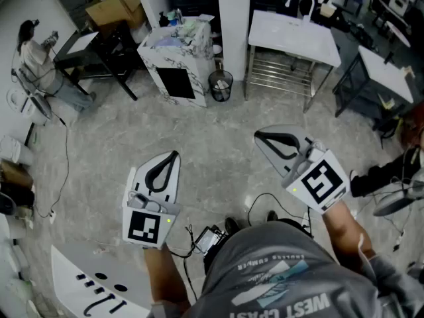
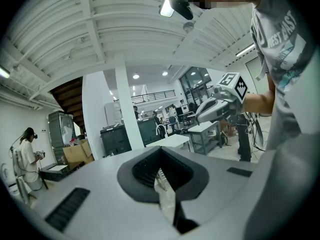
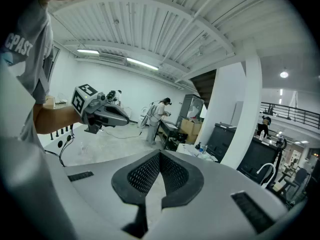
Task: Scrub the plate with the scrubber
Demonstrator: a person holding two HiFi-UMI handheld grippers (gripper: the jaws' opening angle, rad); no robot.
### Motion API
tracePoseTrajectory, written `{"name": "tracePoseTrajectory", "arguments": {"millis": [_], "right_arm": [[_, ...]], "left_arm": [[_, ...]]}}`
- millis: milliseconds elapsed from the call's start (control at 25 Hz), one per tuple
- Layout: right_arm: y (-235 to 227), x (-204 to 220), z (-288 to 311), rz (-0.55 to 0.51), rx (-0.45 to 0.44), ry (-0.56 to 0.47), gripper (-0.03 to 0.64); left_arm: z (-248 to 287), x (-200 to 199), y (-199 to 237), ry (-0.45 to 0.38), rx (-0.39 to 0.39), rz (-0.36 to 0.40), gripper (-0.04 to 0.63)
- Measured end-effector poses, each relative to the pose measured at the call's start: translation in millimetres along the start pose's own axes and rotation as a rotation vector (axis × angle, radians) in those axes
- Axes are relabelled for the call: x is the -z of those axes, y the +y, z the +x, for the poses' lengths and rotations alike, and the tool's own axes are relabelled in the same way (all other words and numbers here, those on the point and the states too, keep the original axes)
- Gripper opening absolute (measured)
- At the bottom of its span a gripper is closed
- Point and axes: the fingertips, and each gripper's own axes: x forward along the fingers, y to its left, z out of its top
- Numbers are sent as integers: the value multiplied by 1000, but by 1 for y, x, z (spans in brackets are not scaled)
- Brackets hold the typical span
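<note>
Head view looks steeply down on a person in a grey T-shirt [image 1: 278, 283] standing on a grey stone floor [image 1: 199, 131], with one gripper held out in each hand. The left gripper [image 1: 173, 156] is at lower left, its marker cube [image 1: 144, 227] close to the body. The right gripper [image 1: 260, 136] is at centre right, its marker cube [image 1: 321, 181] above the forearm. The two grippers are well apart and angled towards each other.

Left gripper view shows that claw pressed together at the tips, with nothing pinched. Right gripper view shows the same: dark ribbed pads meeting at the tips, with nothing between them.

Neither the plate nor the scrubber shows in any view.

Ahead on the floor stands a marble-patterned cabinet [image 1: 175, 61] with clutter on top. A wire waste bin [image 1: 220, 85] sits just beside it, near a white pillar [image 1: 233, 25]. To the right of the pillar is a white table [image 1: 291, 35] carrying a curved white faucet [image 1: 301, 2]. At far left, another person [image 1: 32, 48] stands at a black desk [image 1: 99, 48].
</note>
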Motion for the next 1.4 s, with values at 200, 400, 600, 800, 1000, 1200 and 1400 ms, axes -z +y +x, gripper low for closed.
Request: {"name": "tracePoseTrajectory", "arguments": {"millis": [200,400,600,800,1000,1200,1400], "right_arm": [[4,-2,7,2,7,0,29],[7,-5,26,8,24,12,29],[13,-14,43,7,33,16,29],[10,-25,53,11,50,-9,29],[-1,-26,62,40,66,-18,29],[-18,-18,80,63,61,-11,29],[-47,-10,106,79,45,-28,29]], "left_arm": [[-1,6,6,-1,11,4,0],[-3,15,24,-10,24,-5,0],[-10,21,41,-25,27,-15,0],[-11,22,55,-38,24,-20,0],[-5,22,62,-36,37,-12,0],[7,28,71,-5,41,-15,0],[33,36,89,28,22,-18,0]]}}
